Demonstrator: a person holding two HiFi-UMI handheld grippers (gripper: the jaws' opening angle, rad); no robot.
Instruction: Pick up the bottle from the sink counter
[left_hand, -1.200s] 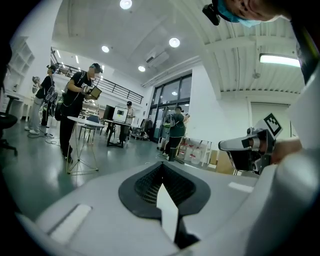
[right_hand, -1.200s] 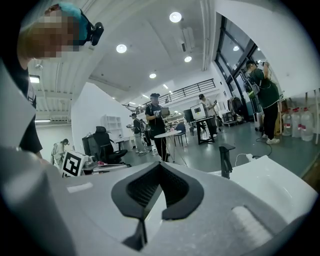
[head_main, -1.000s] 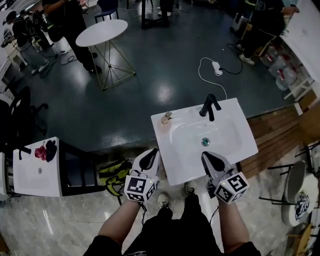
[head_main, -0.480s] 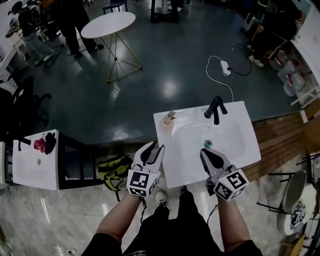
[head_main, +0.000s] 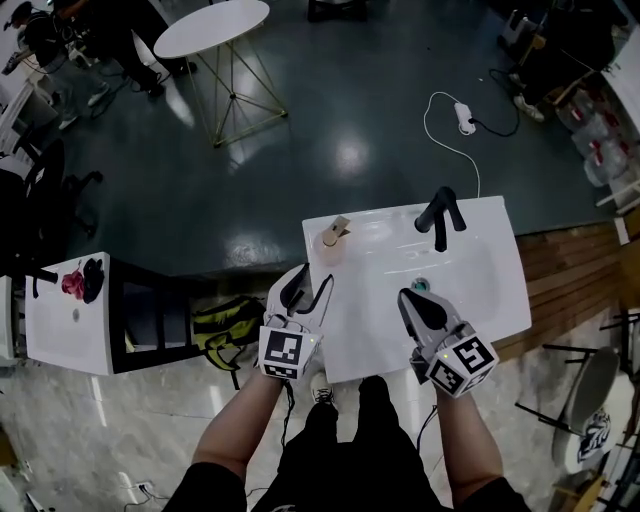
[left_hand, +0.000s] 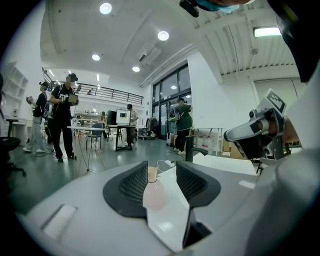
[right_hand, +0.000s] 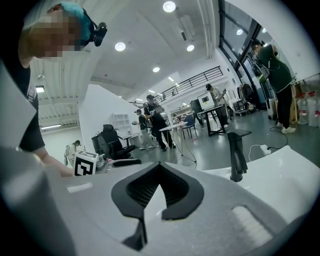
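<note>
A small pale pink bottle (head_main: 331, 240) with a tan cap stands on the far left corner of the white sink counter (head_main: 370, 330). My left gripper (head_main: 309, 288) hovers at the counter's near left edge, short of the bottle, and its jaws are opening. In the left gripper view the bottle (left_hand: 153, 194) shows in the gap of the left gripper (left_hand: 161, 165), ahead of the pads and untouched. My right gripper (head_main: 414, 302) hangs over the counter's near right part, shut and holding nothing. The right gripper (right_hand: 159, 165) has its tips together.
A black faucet (head_main: 440, 212) stands at the back of the basin, with a drain (head_main: 421, 285) in the middle. A yellow-green bag (head_main: 226, 338) lies on the floor left of the sink. A white side table (head_main: 68, 325) stands further left. A round table (head_main: 212, 26) and people are beyond.
The left gripper's jaws have spread from nearly shut to wide apart. The sink has slid lower and slightly right in the head view. The right gripper stays shut.
</note>
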